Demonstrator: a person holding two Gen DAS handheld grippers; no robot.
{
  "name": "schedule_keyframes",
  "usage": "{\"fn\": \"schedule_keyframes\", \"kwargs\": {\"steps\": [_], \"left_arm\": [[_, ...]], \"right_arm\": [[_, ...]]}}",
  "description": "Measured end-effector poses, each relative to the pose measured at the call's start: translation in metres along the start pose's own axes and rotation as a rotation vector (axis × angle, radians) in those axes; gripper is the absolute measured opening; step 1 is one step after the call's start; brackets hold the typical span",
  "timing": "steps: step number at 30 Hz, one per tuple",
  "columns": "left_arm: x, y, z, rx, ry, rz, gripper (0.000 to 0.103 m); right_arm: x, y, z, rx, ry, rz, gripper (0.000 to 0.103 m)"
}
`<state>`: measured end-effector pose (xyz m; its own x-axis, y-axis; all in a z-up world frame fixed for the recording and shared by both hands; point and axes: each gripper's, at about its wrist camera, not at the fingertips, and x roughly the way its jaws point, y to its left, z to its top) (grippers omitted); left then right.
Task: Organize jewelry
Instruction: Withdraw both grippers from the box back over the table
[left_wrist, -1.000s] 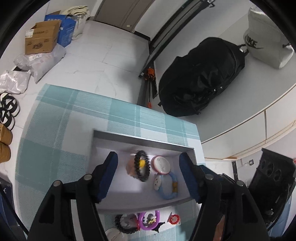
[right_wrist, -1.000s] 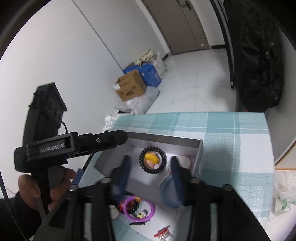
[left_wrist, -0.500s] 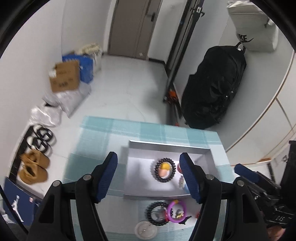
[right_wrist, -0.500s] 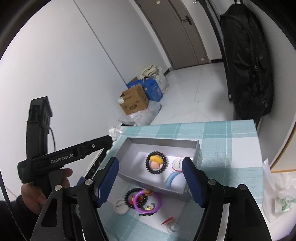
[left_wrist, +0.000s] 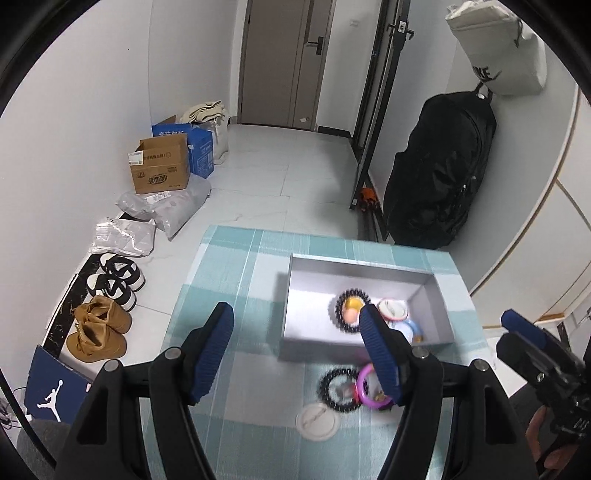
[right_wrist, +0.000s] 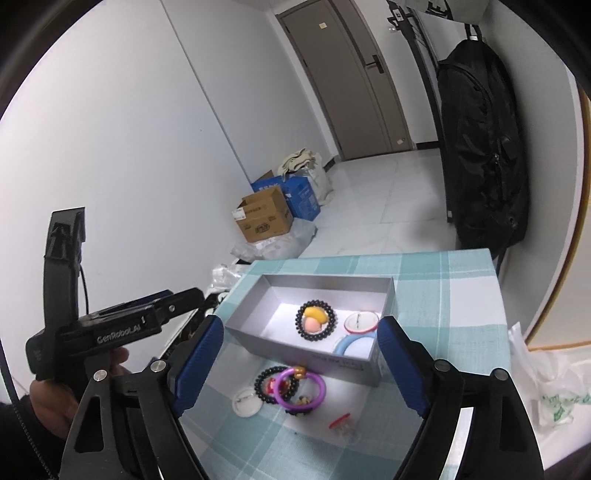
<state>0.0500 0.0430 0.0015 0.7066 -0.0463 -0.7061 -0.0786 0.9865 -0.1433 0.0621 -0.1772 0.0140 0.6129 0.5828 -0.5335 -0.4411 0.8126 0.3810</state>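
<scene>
Two black beaded bracelets (right_wrist: 316, 320), glossy

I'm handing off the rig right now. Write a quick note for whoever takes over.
Left hand-held gripper: open, empty.
Right hand-held gripper: jaws have just been opening, nothing between them.
In the grey box: black bead bracelet, white badge, blue ring.
Left on the checked cloth in front of the box: second black bracelet, purple ring, white disc, small red piece.
</scene>
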Motion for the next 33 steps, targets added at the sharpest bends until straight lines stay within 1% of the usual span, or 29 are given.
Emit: {"fn": "schedule_keyframes", "kwargs": {"steps": [5, 9, 12, 16, 19, 22, 24, 26, 28, 31, 33], "left_arm": [[0.0, -0.002, -0.015, 0.01, 0.018, 0.012, 0.067], [0.002, -0.002, -0.028, 0.01, 0.031, 0.039, 0.067], [0.003, -0.004, -0.037, 0.015, 0.049, 0.035, 0.067], [0.005, -0.004, -0.044, 0.031, 0.063, 0.029, 0.068], [0.01, -0.001, -0.05, 0.023, 0.111, 0.006, 0.068], [0.013, -0.001, -0.057, 0.023, 0.134, 0.013, 0.068], [0.015, -0.001, -0.06, 0.026, 0.155, 0.004, 0.068], [0.017, -0.003, -0.062, 0.045, 0.166, 0.012, 0.068], [0.023, -0.007, -0.066, 0.081, 0.196, 0.025, 0.068], [0.033, -0.008, -0.07, 0.093, 0.251, 0.013, 0.068], [0.036, -0.008, -0.07, 0.092, 0.264, 0.0, 0.068]], "right_arm": [[-0.001, 0.002, -0.014, -0.016, 0.008, -0.022, 0.091], [0.003, 0.001, -0.024, -0.036, 0.031, -0.053, 0.092], [0.003, -0.001, -0.03, -0.034, 0.045, -0.079, 0.092], [0.0, -0.003, -0.034, -0.026, 0.04, -0.099, 0.097], [-0.001, -0.002, -0.037, -0.027, 0.039, -0.117, 0.099], [0.003, -0.003, -0.04, -0.012, 0.062, -0.117, 0.1], [0.005, -0.004, -0.042, -0.01, 0.078, -0.124, 0.1], [0.007, -0.004, -0.042, -0.015, 0.086, -0.133, 0.1], [0.008, -0.005, -0.042, -0.019, 0.084, -0.14, 0.101], [0.013, -0.009, -0.042, -0.008, 0.096, -0.14, 0.101], [0.016, -0.012, -0.042, -0.001, 0.107, -0.152, 0.101]]}}
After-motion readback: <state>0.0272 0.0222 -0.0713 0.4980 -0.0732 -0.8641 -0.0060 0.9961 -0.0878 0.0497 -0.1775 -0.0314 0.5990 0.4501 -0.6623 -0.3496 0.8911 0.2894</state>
